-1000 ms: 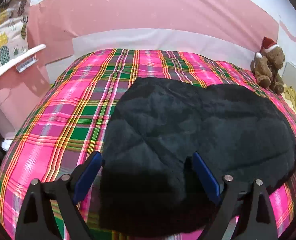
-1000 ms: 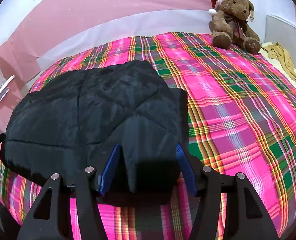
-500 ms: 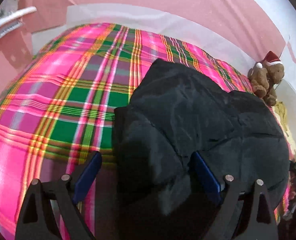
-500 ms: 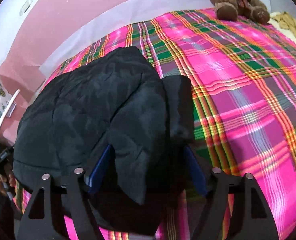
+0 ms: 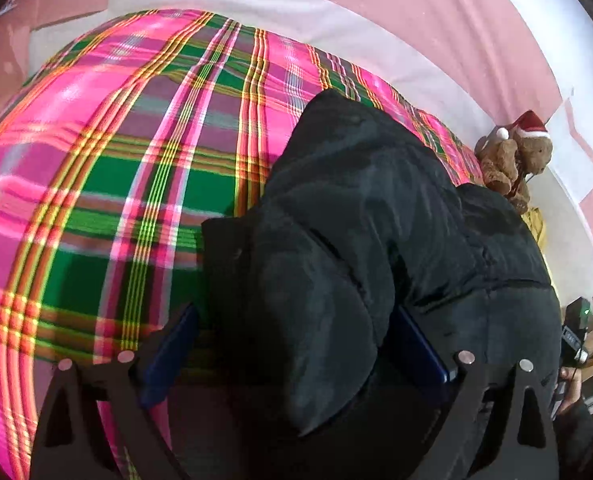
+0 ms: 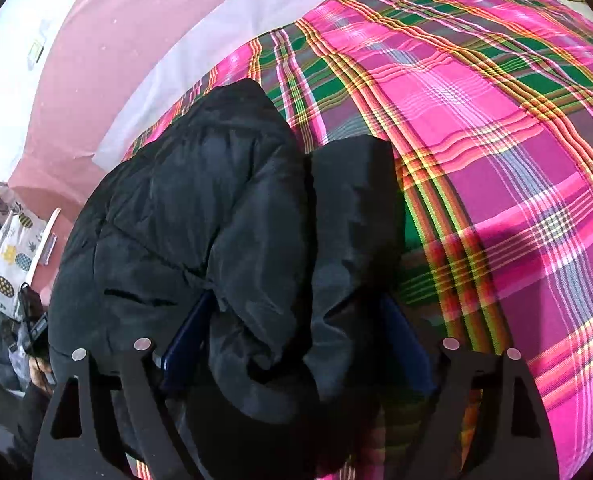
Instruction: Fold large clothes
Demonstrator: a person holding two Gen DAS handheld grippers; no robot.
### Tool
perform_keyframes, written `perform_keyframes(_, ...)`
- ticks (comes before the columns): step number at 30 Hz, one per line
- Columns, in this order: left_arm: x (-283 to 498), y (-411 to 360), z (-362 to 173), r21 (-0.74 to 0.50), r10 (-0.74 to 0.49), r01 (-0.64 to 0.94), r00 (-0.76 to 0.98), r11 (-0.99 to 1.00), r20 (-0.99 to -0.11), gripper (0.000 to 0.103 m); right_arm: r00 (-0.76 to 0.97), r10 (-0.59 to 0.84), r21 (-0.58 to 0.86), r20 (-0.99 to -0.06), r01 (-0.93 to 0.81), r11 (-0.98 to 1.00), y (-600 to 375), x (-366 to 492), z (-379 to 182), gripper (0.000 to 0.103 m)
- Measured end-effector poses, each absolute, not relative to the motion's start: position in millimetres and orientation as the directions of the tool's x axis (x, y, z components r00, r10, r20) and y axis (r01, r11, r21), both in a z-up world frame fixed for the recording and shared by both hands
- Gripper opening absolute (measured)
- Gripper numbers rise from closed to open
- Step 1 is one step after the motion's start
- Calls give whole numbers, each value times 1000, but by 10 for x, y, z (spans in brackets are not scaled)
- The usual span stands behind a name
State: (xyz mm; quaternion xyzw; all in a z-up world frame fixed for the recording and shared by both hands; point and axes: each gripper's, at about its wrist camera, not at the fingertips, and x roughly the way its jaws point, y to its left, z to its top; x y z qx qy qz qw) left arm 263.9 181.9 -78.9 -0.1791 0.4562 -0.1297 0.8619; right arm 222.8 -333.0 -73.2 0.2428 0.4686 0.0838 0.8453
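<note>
Both grippers, left [image 5: 292, 344] and right [image 6: 296, 328], stood spread wide over the near edge of the black jacket [image 5: 376, 220], gripping nothing, apparently to seize it for a fold. Compared with a second earlier, both cameras sat lower and closer, the right jaws having just widened. The jacket lay on the plaid bedspread [image 5: 116, 160]; the teddy bear [image 5: 512, 160] sat beyond.

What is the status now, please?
Both tongs open wide, right just opened. Black jacket bunched between fingers on plaid bedspread. Teddy bear far, not blocking.
</note>
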Motion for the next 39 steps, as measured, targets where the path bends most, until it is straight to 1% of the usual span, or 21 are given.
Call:
perform_keyframes(5,2536,1824,-841,-447,-404,64,555,892,-727,99,534,373,477,-759,66,876,-3286,2185,-717,83)
perform_keyframes(12,2750,1781,-870,-451,-416,76,543,889,-730,99,535,378,482,-755,63,874,-3301,2346,-771,83)
perform_keyframes(13,2767,1775,-877,-454,-418,74,543,888,-728,99,535,380,484,-755,64,873,-3298,2381,-783,82)
perform_keyframes(16,2771,1754,-889,-455,-418,75,546,887,-726,97,539,380,478,-752,49,877,-3268,2422,-770,69)
perform_keyframes(17,2767,1745,-888,-452,-416,76,547,889,-726,97,541,376,468,-753,39,883,-3244,2416,-750,67)
perform_keyframes(19,2760,1733,-887,-456,-422,81,549,886,-722,92,543,371,460,-753,30,888,-3222,2413,-727,59)
perform_keyframes(20,2759,1724,-883,-457,-425,86,551,885,-718,88,544,368,454,-754,26,890,-3207,2419,-718,57)
perform_keyframes(22,2755,1694,-868,-458,-430,96,553,884,-714,81,549,365,452,-751,25,892,-3199,2422,-707,49)
perform_keyframes(24,2745,1669,-840,-464,-442,110,555,879,-705,68,554,366,451,-748,20,892,-3178,2429,-685,43)
perform_keyframes(25,2744,1655,-824,-468,-447,116,555,876,-702,65,554,365,451,-748,22,892,-3171,2441,-676,40)
perform_keyframes(27,2736,1655,-783,-479,-458,118,552,870,-697,50,555,363,449,-749,22,893,-3162,2437,-637,35)
perform_keyframes(28,2723,1660,-743,-481,-460,119,554,869,-694,46,555,361,446,-750,22,895,-3152,2440,-611,34)
perform_keyframes(29,2702,1666,-686,-479,-456,118,562,870,-690,39,557,356,438,-750,15,899,-3141,2431,-561,31)
perform_keyframes(30,2682,1666,-631,-473,-449,116,570,873,-688,34,561,355,436,-748,12,900,-3136,2407,-523,27)
perform_keyframes(33,2611,1672,-441,-447,-427,125,598,886,-679,28,584,350,431,-732,1,902,-3146,2337,-337,23)
perform_keyframes(39,2524,1756,-53,-434,-420,149,648,888,-636,26,627,350,424,-696,-36,905,-3117,2267,58,20)
